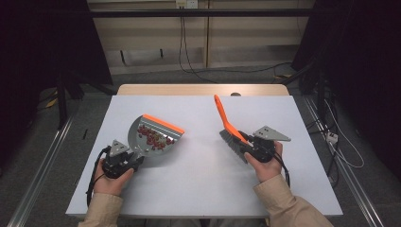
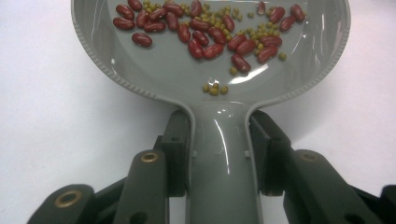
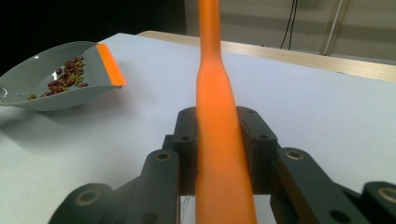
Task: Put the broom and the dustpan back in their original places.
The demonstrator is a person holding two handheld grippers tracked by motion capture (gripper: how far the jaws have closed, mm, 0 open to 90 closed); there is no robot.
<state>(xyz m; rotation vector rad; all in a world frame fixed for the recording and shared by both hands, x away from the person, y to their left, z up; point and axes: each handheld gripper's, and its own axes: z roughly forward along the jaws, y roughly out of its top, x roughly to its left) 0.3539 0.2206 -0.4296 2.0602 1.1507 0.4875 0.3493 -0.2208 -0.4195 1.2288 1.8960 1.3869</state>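
Observation:
A grey dustpan point(image 1: 153, 135) with an orange lip holds several red beans point(image 2: 205, 35) and small green ones. My left gripper point(image 1: 124, 161) is shut on the dustpan's handle point(image 2: 219, 154), both pads pressing its sides. The dustpan point(image 3: 56, 79) shows at the left of the right gripper view, raised slightly off the white table. An orange-handled brush point(image 1: 226, 124) with dark bristles point(image 1: 231, 142) lies in my right gripper point(image 1: 253, 149), which is shut on its handle point(image 3: 219, 140). The handle points away toward the table's far side.
The white table top point(image 1: 198, 175) lies on a wooden table whose edge point(image 1: 203, 90) shows at the back. Cables trail on the floor behind and at the right. Dark curtains stand at both sides.

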